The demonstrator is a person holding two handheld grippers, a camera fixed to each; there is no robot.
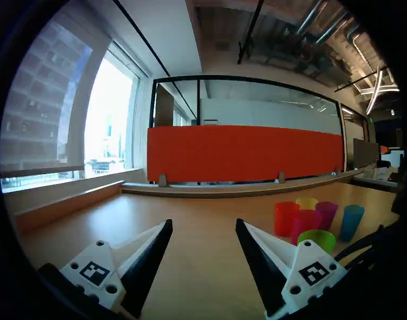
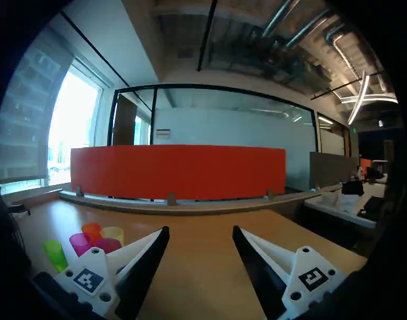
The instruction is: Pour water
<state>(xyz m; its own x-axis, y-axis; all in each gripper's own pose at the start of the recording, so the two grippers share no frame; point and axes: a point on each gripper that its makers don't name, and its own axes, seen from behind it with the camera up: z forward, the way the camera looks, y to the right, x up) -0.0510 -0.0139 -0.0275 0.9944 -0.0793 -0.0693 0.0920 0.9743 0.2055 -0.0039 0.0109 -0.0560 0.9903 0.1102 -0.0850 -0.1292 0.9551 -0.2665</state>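
The left claw (image 1: 203,223) has its two fingers spread wide apart with nothing between them; bare table (image 1: 203,272) shows through the gap. The cups (image 1: 310,220) stand upright in a tight bunch ahead of this claw and off to the right of its right finger, not touching it. The green cup (image 1: 316,239) is nearest, just past that finger's outer side. The red cup (image 1: 284,217) is the one closest to the gap. The pink cup (image 1: 305,223) sits between them, with the yellow cup (image 1: 306,202) and the purple cup (image 1: 327,212) behind. The blue cup (image 1: 352,221) stands a little apart, farthest right.

The right claw (image 2: 200,229) is likewise spread open and holds nothing. From it the cups (image 2: 94,240) lie ahead and to the left of its left finger, and the nearest of them is partly hidden behind that finger. Here the green cup stands farthest left, slightly off from the rest.

An orange screen (image 1: 246,152) stands at the table's far edge, straight ahead of both claws.
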